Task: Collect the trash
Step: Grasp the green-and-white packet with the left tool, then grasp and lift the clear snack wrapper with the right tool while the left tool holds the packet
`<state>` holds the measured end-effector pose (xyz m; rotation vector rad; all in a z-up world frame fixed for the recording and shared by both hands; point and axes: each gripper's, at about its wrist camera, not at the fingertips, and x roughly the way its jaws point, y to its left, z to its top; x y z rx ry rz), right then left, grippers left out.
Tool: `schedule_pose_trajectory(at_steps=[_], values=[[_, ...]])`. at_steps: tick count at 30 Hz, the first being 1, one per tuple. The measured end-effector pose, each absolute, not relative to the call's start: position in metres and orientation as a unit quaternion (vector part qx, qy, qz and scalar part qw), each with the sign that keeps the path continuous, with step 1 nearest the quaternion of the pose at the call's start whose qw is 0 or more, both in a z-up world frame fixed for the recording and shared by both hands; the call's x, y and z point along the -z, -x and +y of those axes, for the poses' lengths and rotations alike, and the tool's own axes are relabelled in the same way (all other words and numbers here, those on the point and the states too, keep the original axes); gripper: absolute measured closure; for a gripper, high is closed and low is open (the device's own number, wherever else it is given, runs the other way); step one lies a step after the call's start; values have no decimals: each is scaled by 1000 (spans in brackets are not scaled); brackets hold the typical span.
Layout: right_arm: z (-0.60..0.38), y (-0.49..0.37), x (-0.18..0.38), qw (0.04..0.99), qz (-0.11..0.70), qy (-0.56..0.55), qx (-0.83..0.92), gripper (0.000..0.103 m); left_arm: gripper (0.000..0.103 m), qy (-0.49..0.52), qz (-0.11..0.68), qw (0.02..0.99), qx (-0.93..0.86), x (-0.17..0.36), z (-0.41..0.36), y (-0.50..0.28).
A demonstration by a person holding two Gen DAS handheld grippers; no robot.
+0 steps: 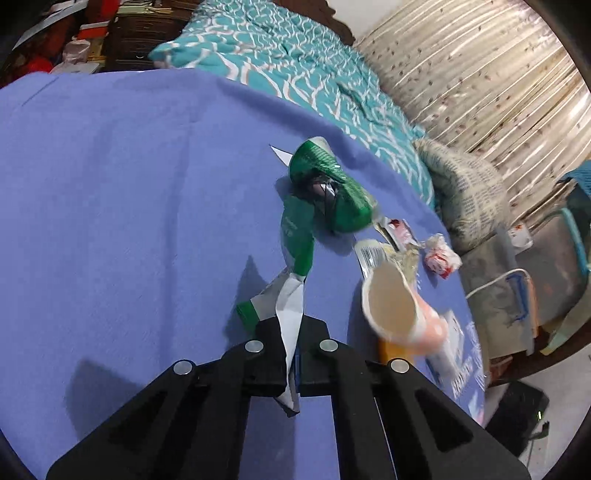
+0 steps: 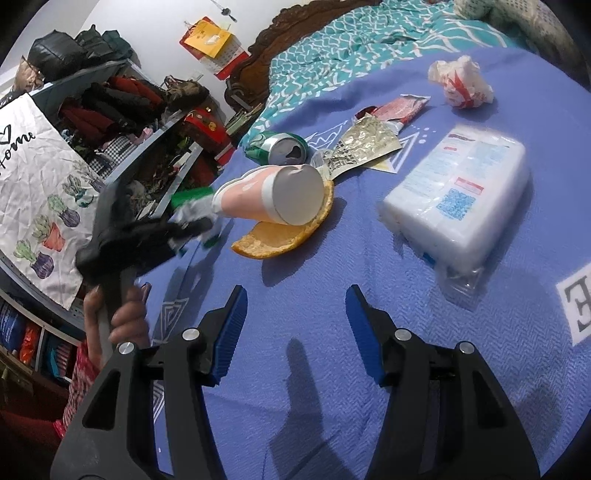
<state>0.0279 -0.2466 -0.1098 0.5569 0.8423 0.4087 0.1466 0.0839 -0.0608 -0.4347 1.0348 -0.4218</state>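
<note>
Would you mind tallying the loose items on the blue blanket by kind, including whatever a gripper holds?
Wrappers: 3 - green-and-white wrapper pinched in the left gripper, foil wrapper, red wrapper
Cans: 1 - green can
Cups: 1 - pink cup
Peels: 1 - orange peel
Crumpled paper: 1 - paper ball
Tissue packs: 1 - white pack
Total: 8

a lived-in home bedroom is shown: a bed is covered by a purple blanket (image 2: 369,295) and a teal patterned quilt (image 1: 295,62), a carved wooden headboard (image 2: 280,26) is seen, and shelves are crammed with clothes (image 2: 110,107)
</note>
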Motion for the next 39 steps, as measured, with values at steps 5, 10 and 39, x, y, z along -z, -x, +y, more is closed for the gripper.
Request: schedule_pose_trajectory(at_steps=[5,10,39], values=[[-241,-35,98,862,393,-248,-201,46,101,207,466,829,228,57,89,-107],[-241,-66,73,878,381,-221,-186,53,101,189,456,835,243,63,74,-95],[-244,-214,93,832,516,-147,-145,93,101,162,430,845,274,61,63,-89]])
